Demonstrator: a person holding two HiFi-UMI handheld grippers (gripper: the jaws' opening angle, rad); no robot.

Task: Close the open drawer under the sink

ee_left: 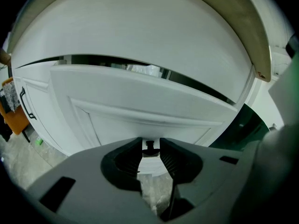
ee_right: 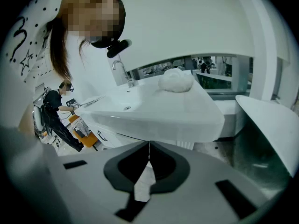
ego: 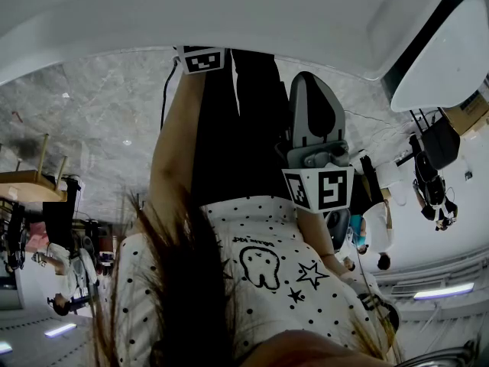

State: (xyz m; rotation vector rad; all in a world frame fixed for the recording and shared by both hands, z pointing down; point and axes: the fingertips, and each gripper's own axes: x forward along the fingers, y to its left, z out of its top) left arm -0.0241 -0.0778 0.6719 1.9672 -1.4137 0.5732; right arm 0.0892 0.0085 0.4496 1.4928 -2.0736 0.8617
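Drawer [ee_left: 140, 101] under the sink [ee_right: 154, 120] stands slightly ajar, a dark gap along its top. Left claw [ee_left: 150, 143] clamps its small dark knob [ee_left: 149, 147]. Right claw [ee_right: 148, 146] is pressed together, empty, facing the sink.

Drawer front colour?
White, plain panelled drawer front; clearest in the left gripper view.

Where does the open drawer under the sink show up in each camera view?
Head view: not identifiable; only a plain white surface along the top.
Left gripper view: the drawer fills the middle, a dark gap above it, its knob held by the left tool.
Right gripper view: not visible, hidden below the sink counter.
Shared landmark: the orange object beside the cabinet, in both gripper views.
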